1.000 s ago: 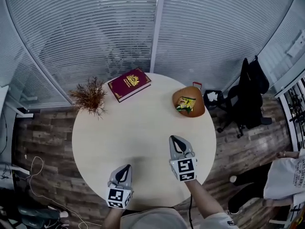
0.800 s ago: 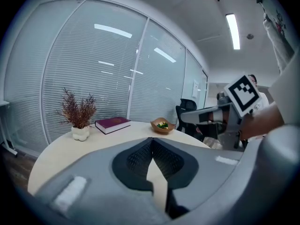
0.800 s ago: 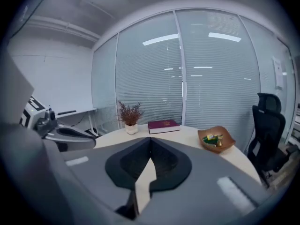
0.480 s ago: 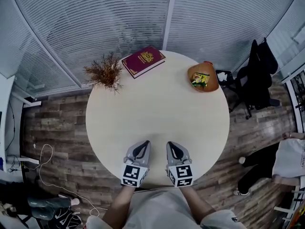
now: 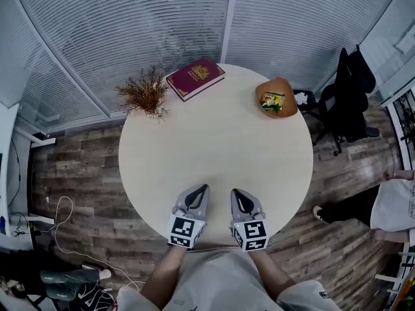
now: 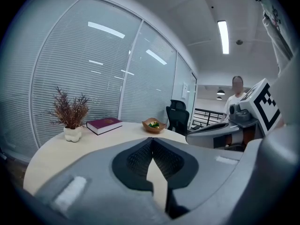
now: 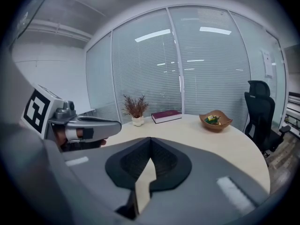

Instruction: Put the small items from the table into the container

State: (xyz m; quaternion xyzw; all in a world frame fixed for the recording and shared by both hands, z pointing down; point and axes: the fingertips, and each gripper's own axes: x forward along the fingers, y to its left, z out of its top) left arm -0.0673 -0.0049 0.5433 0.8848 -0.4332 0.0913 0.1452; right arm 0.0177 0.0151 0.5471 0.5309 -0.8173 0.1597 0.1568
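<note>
Grippers sit side by side at the near edge: the right gripper (image 5: 235, 193) has come back from mid-table to the left gripper (image 5: 203, 188). Both have jaws together, empty. Items (image 5: 272, 102) lie in the bowl (image 5: 288, 106) across the table (image 5: 214, 148) (none loose elsewhere), so the task seems done.

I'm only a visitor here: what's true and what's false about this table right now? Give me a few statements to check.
The left gripper and right gripper are both shut and empty. True.
The red book lies inside the bowl. False: it lies on the table, apart from the bowl.
The bowl holds small items. True.
The dried plant stands mid-table. False: it stands near the far edge, beside the red book.
</note>
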